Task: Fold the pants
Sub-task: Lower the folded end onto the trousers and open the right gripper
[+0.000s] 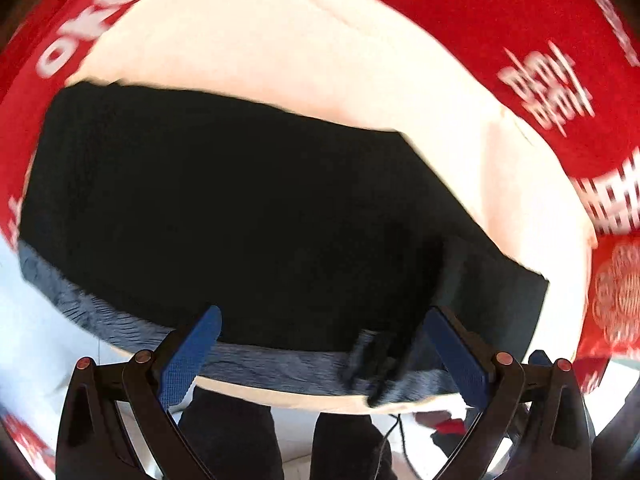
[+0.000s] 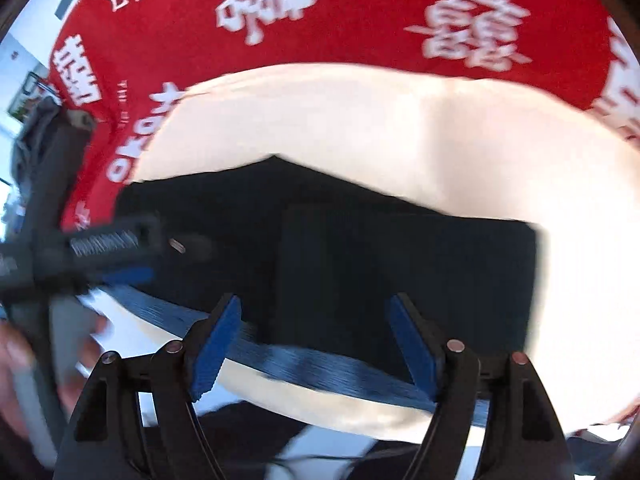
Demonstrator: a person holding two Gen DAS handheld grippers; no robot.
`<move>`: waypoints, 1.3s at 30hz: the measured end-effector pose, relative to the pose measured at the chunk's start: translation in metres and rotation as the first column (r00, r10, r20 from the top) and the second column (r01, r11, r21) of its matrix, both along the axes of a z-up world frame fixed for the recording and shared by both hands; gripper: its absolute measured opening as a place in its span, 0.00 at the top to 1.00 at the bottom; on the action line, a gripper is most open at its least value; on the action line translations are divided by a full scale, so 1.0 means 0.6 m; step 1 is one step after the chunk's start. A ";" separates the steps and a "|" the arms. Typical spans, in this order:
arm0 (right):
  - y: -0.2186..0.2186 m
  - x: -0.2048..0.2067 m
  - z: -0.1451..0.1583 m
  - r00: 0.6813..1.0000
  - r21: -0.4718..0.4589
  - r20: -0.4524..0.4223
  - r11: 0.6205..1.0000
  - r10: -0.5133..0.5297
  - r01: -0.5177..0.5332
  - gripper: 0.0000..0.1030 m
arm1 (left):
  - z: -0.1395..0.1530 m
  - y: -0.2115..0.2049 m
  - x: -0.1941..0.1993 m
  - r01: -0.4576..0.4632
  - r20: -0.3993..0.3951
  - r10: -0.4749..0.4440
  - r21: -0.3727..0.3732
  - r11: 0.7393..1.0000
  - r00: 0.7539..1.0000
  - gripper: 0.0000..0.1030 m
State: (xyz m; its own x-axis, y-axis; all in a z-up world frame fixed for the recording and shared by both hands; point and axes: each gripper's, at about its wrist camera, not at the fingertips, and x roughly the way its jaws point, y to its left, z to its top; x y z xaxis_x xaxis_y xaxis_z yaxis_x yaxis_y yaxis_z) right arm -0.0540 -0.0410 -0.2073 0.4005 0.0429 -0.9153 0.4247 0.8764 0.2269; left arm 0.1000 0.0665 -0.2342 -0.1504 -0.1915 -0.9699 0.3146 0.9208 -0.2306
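Pants (image 1: 240, 208) lie flat on the cream pad (image 1: 280, 52), which sits on a red cloth w/ white characters (image 1: 520, 20). In the left wrist view the pants look like a compact dark block, far edge straight then cut at an angle on the right, so prob already folded at least once, legs brought together. Blue-grey waistband (image 1: 256, 360) runs along the near edge, partly overhanging the pad rim. Can't count layers, fabric too dark + motion blur. Judgement: mid-task, maybe one more fold across + tidy-up left; not a small final bundle yet.

Left gripper (image 1: 320, 344): jaws spread wide, blue pads (image 1: 192, 356) above the waistband, nothing pinched. Whether the tips brush the fabric can't tell. Dark drawstring or tab (image 1: 372, 364) lies on the band between the pads, closer to the right one.

Right wrist view: left gripper shows at frame left as a blurred dark body over the pants' left end. Person's hand (image 2: 24, 364) blurred at bottom left corner. Pants (image 2: 360, 248) fill the centre, w/ a squarer layer on top towards the right, edges fairly neat.

Right gripper (image 2: 316, 344): jaws apart, wide, pads (image 2: 216, 348) either side of the near waistband (image 2: 312, 364), holding nothing. Looks hovering just over the band, contact unclear
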 end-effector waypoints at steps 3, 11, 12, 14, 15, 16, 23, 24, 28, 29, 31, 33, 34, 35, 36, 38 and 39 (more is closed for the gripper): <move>-0.031 -0.046 -0.024 0.997 -0.044 -0.075 0.999 0.026 -0.030 0.32 | 0.007 -0.059 -0.047 0.126 0.001 -0.126 -0.047 0.991 0.992 0.00; -0.116 -0.147 -0.140 0.980 0.387 -0.153 0.904 -0.129 0.180 0.46 | -0.010 -0.166 -0.148 0.372 -0.023 -0.374 -0.075 0.925 0.927 0.00; -0.122 -0.156 -0.118 0.984 0.351 -0.124 0.922 -0.130 0.166 0.46 | -0.023 -0.172 -0.155 0.394 -0.022 -0.395 -0.042 0.918 0.919 0.00; -0.131 -0.163 -0.079 0.991 0.236 -0.096 0.965 -0.095 0.115 0.45 | -0.051 -0.179 -0.163 0.433 -0.017 -0.433 0.041 0.901 0.901 0.00; -0.135 -0.162 -0.062 0.994 0.160 -0.085 0.984 -0.063 0.076 0.43 | -0.064 -0.178 -0.163 0.435 -0.019 -0.435 0.066 0.898 0.900 0.00; -0.138 -0.158 -0.052 0.997 0.101 -0.074 0.994 -0.026 0.033 0.42 | -0.071 -0.177 -0.163 0.431 -0.018 -0.430 0.077 0.899 0.902 0.00; -0.180 -0.039 -0.108 0.960 -0.101 -0.118 0.958 0.255 -0.267 0.31 | -0.092 -0.164 -0.155 0.365 -0.040 -0.364 0.171 0.915 0.931 0.00; -0.184 -0.024 -0.124 0.946 -0.073 -0.132 0.949 0.297 -0.308 0.20 | -0.090 -0.167 -0.157 0.369 -0.035 -0.369 0.178 0.912 0.929 0.00; -0.162 -0.018 -0.105 0.881 -0.081 -0.174 0.885 0.440 -0.458 0.13 | -0.071 -0.164 -0.155 0.312 -0.017 -0.314 0.186 0.932 0.949 0.00; -0.159 -0.028 -0.090 0.882 -0.081 -0.158 0.885 0.443 -0.459 0.13 | -0.063 -0.160 -0.151 0.275 -0.011 -0.277 0.171 0.946 0.961 0.00; -0.157 -0.060 -0.053 0.903 -0.078 -0.094 0.901 0.420 -0.427 0.13 | -0.055 -0.153 -0.148 0.225 -0.004 -0.227 0.166 0.960 0.974 0.00; -0.147 -0.092 -0.033 0.920 -0.075 -0.038 0.917 0.390 -0.392 0.13 | -0.072 -0.151 -0.147 0.221 -0.015 -0.225 0.253 0.942 0.974 0.00; -0.135 -0.092 -0.037 0.922 -0.068 -0.036 0.920 0.385 -0.387 0.12 | -0.089 -0.148 -0.143 0.232 -0.040 -0.231 0.298 0.926 0.972 0.00; -0.125 -0.099 -0.050 0.920 -0.052 -0.053 0.919 0.389 -0.391 0.12 | -0.099 -0.147 -0.141 0.228 -0.062 -0.219 0.295 0.928 0.974 0.00; -0.102 -0.097 -0.079 0.911 -0.041 -0.100 0.913 0.400 -0.405 0.12 | -0.100 -0.149 -0.138 0.220 -0.063 -0.211 0.290 0.931 0.975 0.00; -0.086 -0.095 -0.130 0.887 -0.077 -0.239 0.902 0.396 -0.424 0.06 | -0.093 -0.159 -0.133 0.242 -0.074 -0.230 0.298 0.923 0.970 0.00; -0.077 -0.073 -0.144 0.870 -0.086 -0.307 0.899 0.386 -0.429 0.06 | -0.084 -0.167 -0.127 0.251 -0.061 -0.244 0.290 0.924 0.968 0.00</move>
State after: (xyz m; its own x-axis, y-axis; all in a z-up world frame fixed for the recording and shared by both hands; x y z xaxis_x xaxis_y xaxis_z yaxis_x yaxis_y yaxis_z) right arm -0.0980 -0.0872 -0.2937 0.1079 0.0039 -0.9942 0.0484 0.9988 0.0091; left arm 0.0240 -0.0335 -0.2848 -0.1796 0.1467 -0.9727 0.5391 0.8418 0.0274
